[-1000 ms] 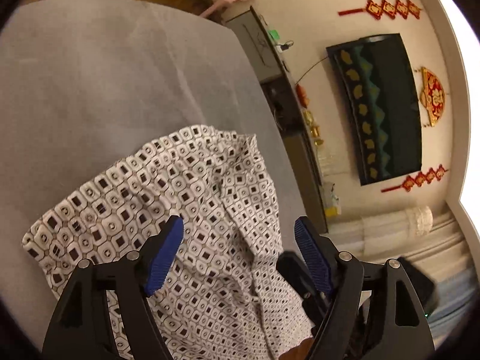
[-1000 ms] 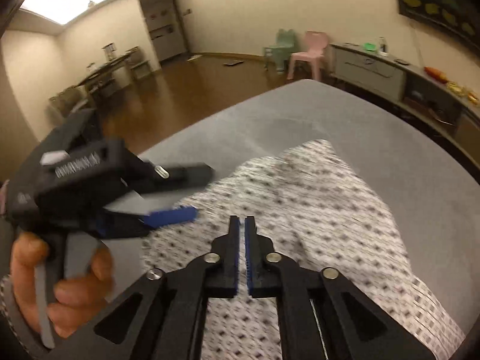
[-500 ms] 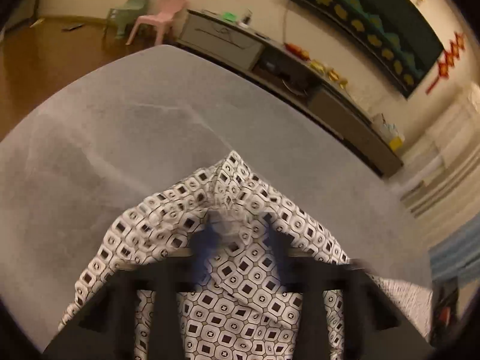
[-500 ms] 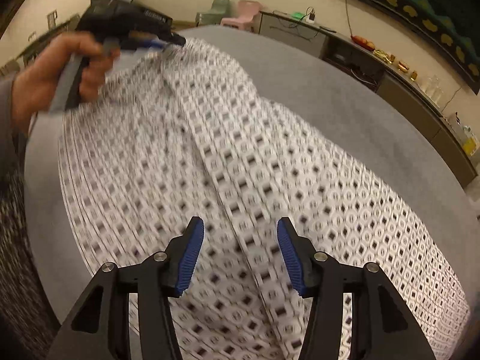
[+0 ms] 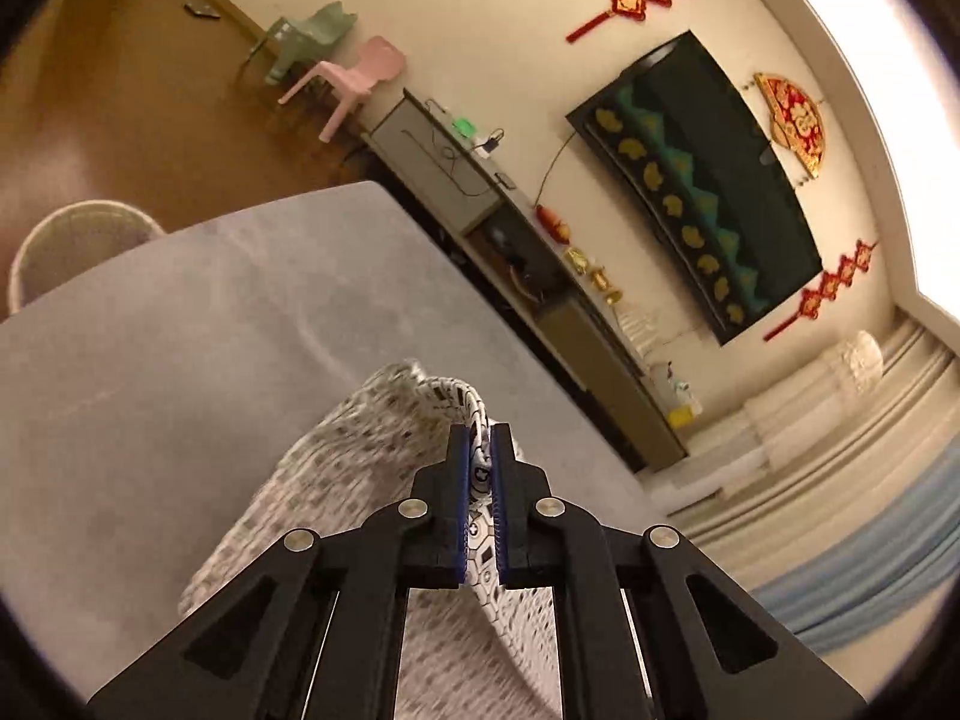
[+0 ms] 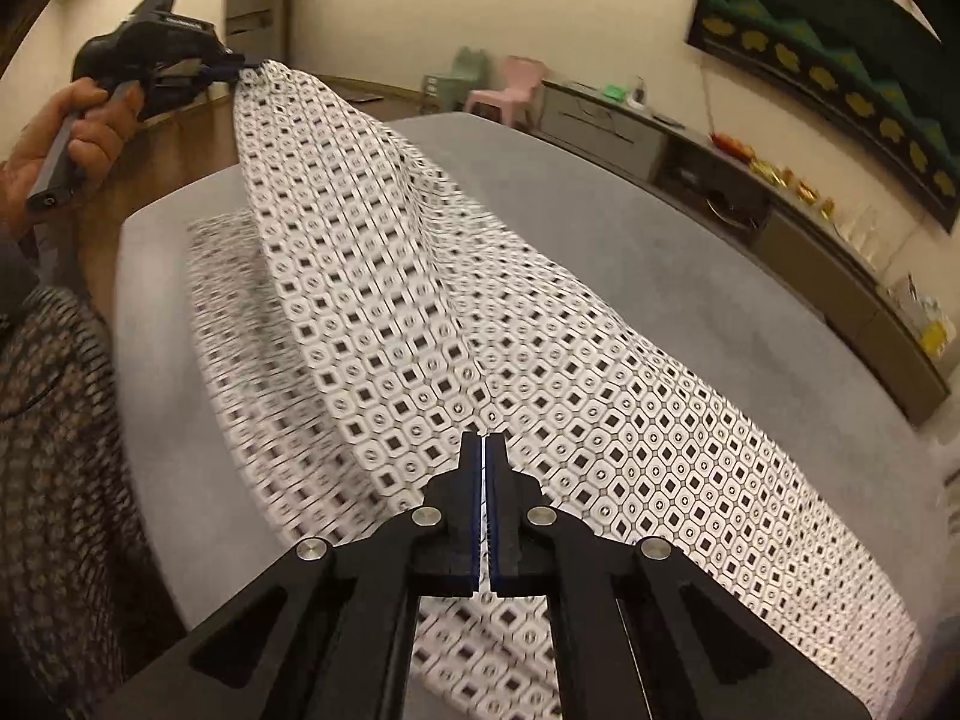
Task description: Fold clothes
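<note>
Cloth (image 6: 456,312) hangs stretched above our gray tabletop (image 6: 660,252); our left gripper (image 5: 480,450) pinches one raised corner, our right gripper (image 6: 483,450) clamps the near edge

White garment (image 6: 456,324) with a repeating dark-square print, on grey surface (image 6: 690,276). One end lifted clear into a taut ridge; the rest drapes down and spreads flat over the surface. Lower left portion motion-blurred.

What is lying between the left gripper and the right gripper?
In the right wrist view, the patterned cloth spans between them: the left gripper holds one end raised, the right gripper is closed at the near end.
</note>
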`<action>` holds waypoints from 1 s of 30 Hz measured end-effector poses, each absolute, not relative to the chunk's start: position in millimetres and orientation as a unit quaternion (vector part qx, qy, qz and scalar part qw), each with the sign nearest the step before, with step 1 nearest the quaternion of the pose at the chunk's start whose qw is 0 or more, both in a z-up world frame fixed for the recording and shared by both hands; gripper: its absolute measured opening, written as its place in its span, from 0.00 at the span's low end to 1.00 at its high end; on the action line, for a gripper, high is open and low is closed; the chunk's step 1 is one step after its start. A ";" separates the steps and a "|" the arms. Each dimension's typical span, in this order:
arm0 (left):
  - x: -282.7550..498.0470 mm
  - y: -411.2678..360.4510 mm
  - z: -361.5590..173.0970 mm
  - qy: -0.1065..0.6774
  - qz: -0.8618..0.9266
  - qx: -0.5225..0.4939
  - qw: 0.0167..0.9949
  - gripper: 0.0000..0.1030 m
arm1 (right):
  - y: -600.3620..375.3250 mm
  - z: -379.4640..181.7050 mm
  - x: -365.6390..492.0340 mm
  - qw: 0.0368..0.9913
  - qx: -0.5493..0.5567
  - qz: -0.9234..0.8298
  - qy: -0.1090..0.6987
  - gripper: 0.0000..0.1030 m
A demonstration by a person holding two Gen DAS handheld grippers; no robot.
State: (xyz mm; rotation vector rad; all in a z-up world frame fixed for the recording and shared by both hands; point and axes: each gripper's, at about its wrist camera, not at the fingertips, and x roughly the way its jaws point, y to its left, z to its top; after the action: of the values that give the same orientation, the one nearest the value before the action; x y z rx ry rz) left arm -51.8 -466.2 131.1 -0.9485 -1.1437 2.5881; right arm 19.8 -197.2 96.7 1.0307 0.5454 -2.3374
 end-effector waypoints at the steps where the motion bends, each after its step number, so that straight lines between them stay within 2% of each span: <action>1: -49.4 -468.2 121.5 -0.378 0.860 -0.336 0.072 0.06 | -197.0 93.1 23.9 0.267 0.387 -0.858 0.206 0.01; 5: -48.3 -476.6 65.2 -0.385 0.822 -0.418 0.051 0.06 | -193.0 65.3 20.2 0.264 0.415 -0.849 0.194 0.05; 7: -49.4 -475.3 55.9 -0.382 0.817 -0.430 0.048 0.06 | -184.4 58.5 17.3 0.257 0.429 -0.847 0.182 0.17; 9: -47.2 -476.5 58.5 -0.383 0.821 -0.420 0.049 0.06 | -174.2 54.7 19.5 0.253 0.440 -0.843 0.178 0.47; 10: -45.2 -478.1 63.3 -0.385 0.826 -0.407 0.053 0.06 | -168.7 52.9 22.7 0.254 0.441 -0.842 0.180 0.48; 14: -48.1 -476.9 80.6 -0.386 0.840 -0.374 0.071 0.06 | -149.9 40.2 27.2 0.238 0.446 -0.841 0.195 0.48; 16: -49.8 -472.7 89.9 -0.384 0.844 -0.365 0.085 0.06 | -143.6 40.5 26.1 0.235 0.442 -0.845 0.190 0.44; 17: -51.2 -469.9 94.2 -0.381 0.845 -0.364 0.090 0.06 | -141.1 42.7 25.2 0.230 0.442 -0.846 0.190 0.13; 18: -52.5 -467.6 98.5 -0.378 0.847 -0.362 0.094 0.06 | -138.6 44.9 24.3 0.226 0.443 -0.847 0.189 0.03; 22: -47.3 -470.2 121.4 -0.375 0.851 -0.353 0.103 0.06 | -131.0 68.6 37.1 0.225 0.418 -0.856 0.205 0.02; 25: -35.6 -474.4 133.2 -0.340 0.858 -0.370 0.104 0.06 | -124.6 87.7 60.6 0.236 0.405 -0.854 0.225 0.02; 30: -25.0 -487.3 99.4 -0.273 0.843 -0.457 0.080 0.06 | -122.0 75.0 84.8 0.258 0.424 -0.836 0.235 0.02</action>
State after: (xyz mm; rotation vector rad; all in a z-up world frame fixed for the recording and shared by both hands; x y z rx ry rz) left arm -25.0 -487.3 99.4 -1.3660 -0.8167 2.5203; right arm 84.8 -122.0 75.0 1.1486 0.6383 -2.2663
